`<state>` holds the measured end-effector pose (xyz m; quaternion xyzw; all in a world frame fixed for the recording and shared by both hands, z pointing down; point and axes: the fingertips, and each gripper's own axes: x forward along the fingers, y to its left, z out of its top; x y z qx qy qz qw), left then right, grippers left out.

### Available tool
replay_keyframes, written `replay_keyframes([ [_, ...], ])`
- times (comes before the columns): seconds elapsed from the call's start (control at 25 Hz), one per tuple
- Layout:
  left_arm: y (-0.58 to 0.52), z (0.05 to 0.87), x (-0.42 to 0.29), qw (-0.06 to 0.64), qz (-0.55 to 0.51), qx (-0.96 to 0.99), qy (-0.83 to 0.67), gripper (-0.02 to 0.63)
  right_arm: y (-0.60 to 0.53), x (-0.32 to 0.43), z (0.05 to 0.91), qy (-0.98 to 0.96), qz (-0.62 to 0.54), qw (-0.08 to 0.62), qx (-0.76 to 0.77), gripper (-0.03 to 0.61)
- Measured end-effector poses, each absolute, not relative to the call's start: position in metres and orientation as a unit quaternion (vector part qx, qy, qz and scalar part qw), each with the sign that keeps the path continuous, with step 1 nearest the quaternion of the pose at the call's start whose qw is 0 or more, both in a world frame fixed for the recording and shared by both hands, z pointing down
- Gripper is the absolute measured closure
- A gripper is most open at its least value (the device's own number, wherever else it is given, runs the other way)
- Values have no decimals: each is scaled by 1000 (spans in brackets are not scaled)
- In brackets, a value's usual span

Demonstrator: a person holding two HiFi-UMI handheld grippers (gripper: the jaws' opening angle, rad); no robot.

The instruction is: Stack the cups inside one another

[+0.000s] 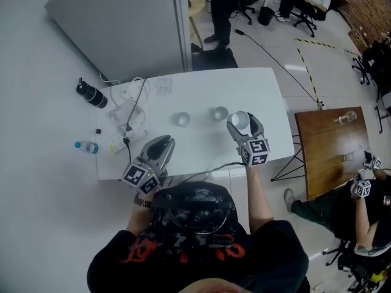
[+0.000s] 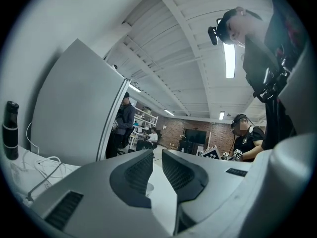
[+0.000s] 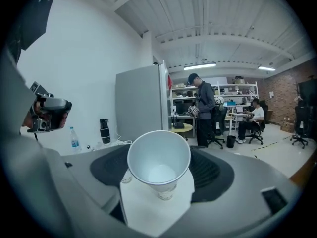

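Two small cups stand upright on the white table (image 1: 201,87): one (image 1: 181,119) near the middle, the other (image 1: 220,113) to its right. My right gripper (image 1: 241,122) holds a third white cup (image 1: 240,119) just right of them, above the table. In the right gripper view this cup (image 3: 158,157) sits between the wide jaws of the right gripper (image 3: 158,168), its mouth tipped toward the camera; the two table cups (image 3: 166,195) (image 3: 126,177) peek out below it. My left gripper (image 1: 161,145) hovers by the table's near edge, jaws almost together, nothing between them (image 2: 154,175).
A black flask (image 1: 91,94), a water bottle (image 1: 87,146) and a power strip with cables (image 1: 125,127) lie at the table's left end. A grey panel (image 1: 128,23) stands behind. A wooden table (image 1: 333,148) and a seated person (image 1: 360,200) are to the right.
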<state>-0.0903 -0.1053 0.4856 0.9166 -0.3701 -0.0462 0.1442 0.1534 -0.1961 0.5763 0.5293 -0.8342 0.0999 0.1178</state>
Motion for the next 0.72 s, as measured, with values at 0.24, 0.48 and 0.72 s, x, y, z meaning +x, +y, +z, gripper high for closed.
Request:
replay_keyframes([
  [0.24,-100,484,-113,145,-52,902,-402,552,-229,130,582,-849,87,138,503,196],
  [0.48,-95,480,-131,148,-59,891,-424,554,-262,114,619,-853,81,177,485,198],
  [0.72,-91,478,-148,147,-61,877,-453,554,-288,114,672,-842,97,230,479,198],
])
